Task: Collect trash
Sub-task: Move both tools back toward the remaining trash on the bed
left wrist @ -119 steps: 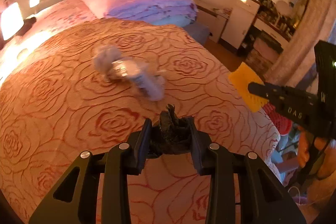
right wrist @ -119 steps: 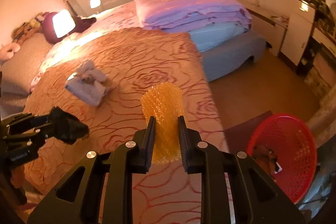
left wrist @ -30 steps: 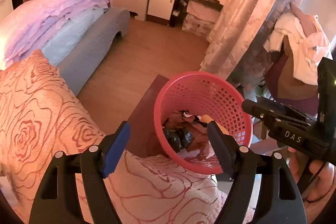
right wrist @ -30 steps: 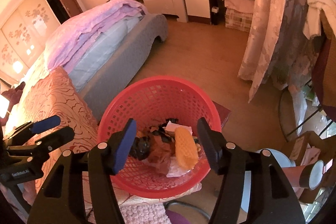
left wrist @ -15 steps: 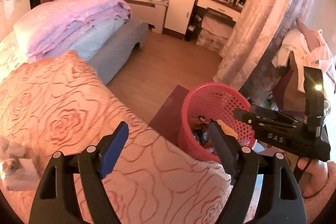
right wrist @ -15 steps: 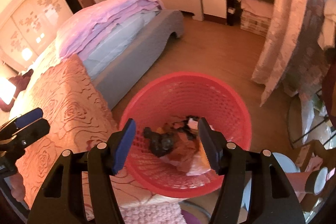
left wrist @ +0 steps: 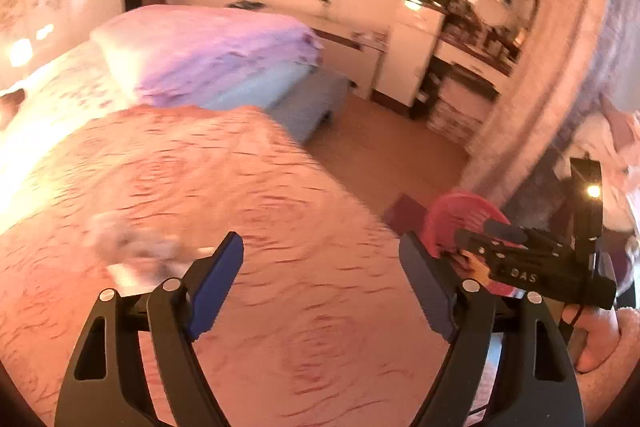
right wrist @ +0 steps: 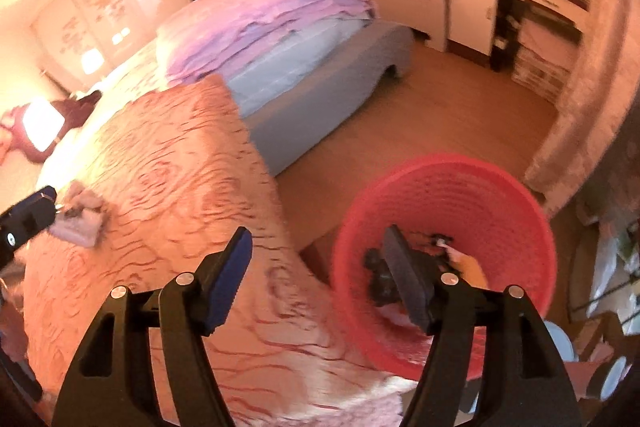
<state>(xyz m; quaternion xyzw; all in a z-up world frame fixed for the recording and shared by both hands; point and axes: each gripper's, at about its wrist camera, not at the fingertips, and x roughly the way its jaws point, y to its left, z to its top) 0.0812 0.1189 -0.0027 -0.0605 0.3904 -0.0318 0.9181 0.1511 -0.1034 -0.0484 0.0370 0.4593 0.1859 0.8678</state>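
A red mesh basket [right wrist: 500,195] stands on the floor by the bed corner, with dark crumpled trash [right wrist: 378,269] and a yellow piece [right wrist: 472,269] inside. Its rim [left wrist: 460,205] also shows in the left wrist view. A pale crumpled bundle of trash [left wrist: 136,247] lies blurred on the orange rose bedspread, also seen as a whitish bundle [right wrist: 82,219] in the right wrist view. My left gripper [left wrist: 322,287] is open over the bedspread, nothing between its fingers. My right gripper [right wrist: 318,273] is opening, empty, straddling the bed edge and the basket.
The bed's orange cover [left wrist: 240,187] fills the foreground; folded purple and blue quilts [left wrist: 208,55] lie at its far end. Wooden floor [right wrist: 440,115], a white cabinet and dresser [left wrist: 460,39], and a curtain [left wrist: 540,87] lie to the right. A hand [left wrist: 596,339] holds the right gripper.
Both grippers have swung left, away from the basket and back over the bed. The basket has slid to the right in both views. The pale bundle has come into view.
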